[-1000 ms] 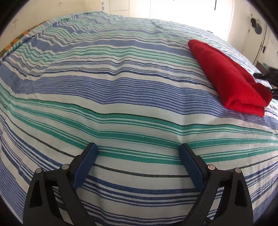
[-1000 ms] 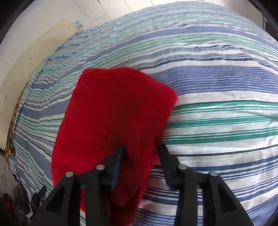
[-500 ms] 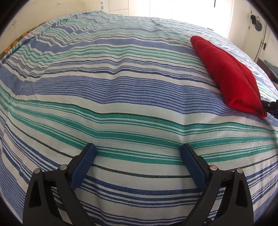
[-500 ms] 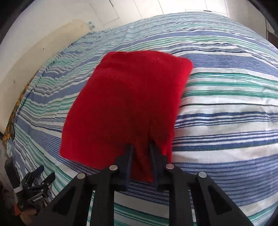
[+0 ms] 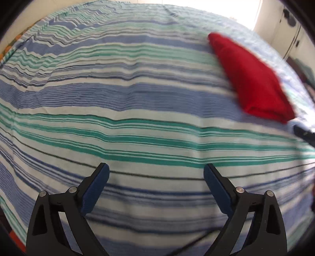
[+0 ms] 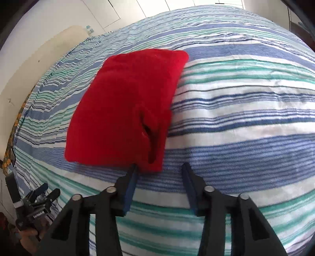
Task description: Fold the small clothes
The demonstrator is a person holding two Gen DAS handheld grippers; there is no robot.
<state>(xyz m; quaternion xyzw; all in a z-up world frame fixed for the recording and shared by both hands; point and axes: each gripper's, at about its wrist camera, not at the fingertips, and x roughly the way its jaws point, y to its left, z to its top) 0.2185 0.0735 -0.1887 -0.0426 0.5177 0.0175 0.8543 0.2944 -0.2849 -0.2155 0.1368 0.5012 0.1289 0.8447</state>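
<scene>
A folded red cloth [image 6: 126, 110] lies flat on the striped bedspread [image 6: 236, 118]. My right gripper [image 6: 159, 167] hovers just at the cloth's near corner, its jaws opening, and the pads no longer press on the fabric. A small pucker shows in the cloth near that corner. In the left wrist view the same red cloth [image 5: 254, 80] sits at the upper right. My left gripper [image 5: 156, 169] is wide open over bare bedspread [image 5: 137, 98], far from the cloth, with nothing between its fingers.
The bed fills both views. A white wall and cupboard doors [image 6: 59, 23] lie beyond its far edge. My left gripper [image 6: 37, 198] and the hand holding it show at the lower left of the right wrist view. A bright window [image 5: 226, 7] is behind the bed.
My right gripper pinched the red cloth's near edge, laid it down farther away, then let go. The left gripper stayed open and lifted a little.
</scene>
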